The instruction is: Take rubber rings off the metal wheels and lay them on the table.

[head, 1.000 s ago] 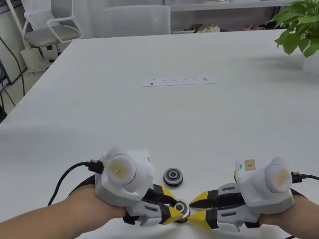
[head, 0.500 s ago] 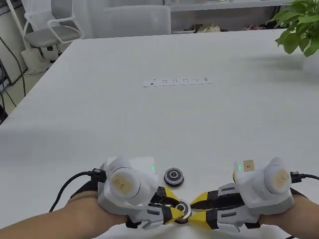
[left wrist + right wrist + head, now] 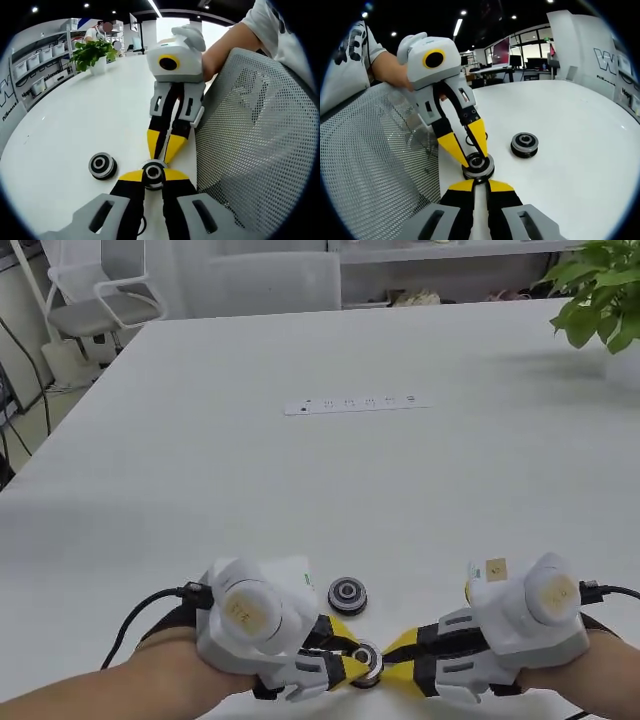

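My left gripper (image 3: 350, 667) is clamped on a metal wheel (image 3: 364, 658), one jaw on each side. My right gripper (image 3: 388, 661) comes from the opposite side, jaws nearly together, pinching the edge of the same wheel.

Count: two grippers, two wheels. The second wheel (image 3: 347, 593) lies flat on the surface, just beyond the held one and apart from both grippers. It has its dark outer ring (image 3: 524, 152) on.

Also one power strip (image 3: 358, 403) mid-surface and one potted plant (image 3: 600, 295) at the far right corner.

The surface (image 3: 300, 500) is white, plain and wide. The room is an office, with ceiling spotlights, shelves along a wall and a white chair (image 3: 100, 300) past the far left corner.

The held wheel sits close to the surface's near edge, and a grey mesh chair back (image 3: 255, 140) stands right beside that edge. There is a broad bare stretch between the wheels and the power strip, and to the left and right of them.
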`<state>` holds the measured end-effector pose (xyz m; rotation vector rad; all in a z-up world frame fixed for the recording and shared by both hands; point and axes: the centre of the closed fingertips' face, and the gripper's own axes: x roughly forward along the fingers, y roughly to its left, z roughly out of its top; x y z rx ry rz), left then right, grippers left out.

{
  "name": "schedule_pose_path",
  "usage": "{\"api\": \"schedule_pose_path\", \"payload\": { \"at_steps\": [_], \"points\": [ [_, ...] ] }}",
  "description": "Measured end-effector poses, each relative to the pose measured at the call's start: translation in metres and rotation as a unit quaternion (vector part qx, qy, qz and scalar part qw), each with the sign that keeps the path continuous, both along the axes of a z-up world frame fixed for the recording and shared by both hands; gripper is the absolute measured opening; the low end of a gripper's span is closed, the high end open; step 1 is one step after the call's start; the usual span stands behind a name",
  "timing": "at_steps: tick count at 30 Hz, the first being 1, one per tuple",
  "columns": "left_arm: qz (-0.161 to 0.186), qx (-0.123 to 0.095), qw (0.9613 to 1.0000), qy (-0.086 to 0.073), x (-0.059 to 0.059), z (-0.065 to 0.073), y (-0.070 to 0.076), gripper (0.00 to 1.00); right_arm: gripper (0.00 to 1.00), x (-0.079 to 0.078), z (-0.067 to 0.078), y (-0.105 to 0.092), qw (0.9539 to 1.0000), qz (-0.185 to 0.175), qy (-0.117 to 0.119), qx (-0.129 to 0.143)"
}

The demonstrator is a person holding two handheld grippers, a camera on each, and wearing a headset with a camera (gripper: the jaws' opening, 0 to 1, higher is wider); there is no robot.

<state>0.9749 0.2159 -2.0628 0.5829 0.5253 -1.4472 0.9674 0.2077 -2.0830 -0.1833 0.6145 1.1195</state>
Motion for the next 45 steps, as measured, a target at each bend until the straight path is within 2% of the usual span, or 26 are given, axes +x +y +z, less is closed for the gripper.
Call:
{"api": "schedule_pose_path", "payload": {
  "at_steps": [2, 14, 17, 30, 45],
  "points": [
    [0.001, -0.001, 1.0000, 0.000, 0.0000, -0.0003, 0.0000, 0.07, 0.00, -0.0004, 0.0004, -0.0018, 1.0000, -0.006, 0.007, 0.001],
    [0.004, 0.000, 1.0000, 0.000, -0.0019, 0.0008, -0.0008, 0.07, 0.00, -0.0010, 0.0034, -0.0048, 0.9993, -0.026, 0.022, 0.018],
    [0.003, 0.000, 1.0000, -0.001, -0.0021, 0.0010, -0.0012, 0.07, 0.00, -0.0002, 0.0051, -0.0052, 0.9982, -0.037, 0.033, 0.033],
    [0.001, 0.000, 1.0000, -0.003, -0.0012, 0.0000, -0.0023, 0.07, 0.00, 0.0026, 0.0062, -0.0079, 0.9931, -0.069, 0.064, 0.069],
    [0.003, 0.000, 1.0000, -0.004, -0.0006, -0.0008, -0.0027, 0.07, 0.00, 0.0029, 0.0089, -0.0059, 0.9897, -0.082, 0.080, 0.086]
  ]
}}
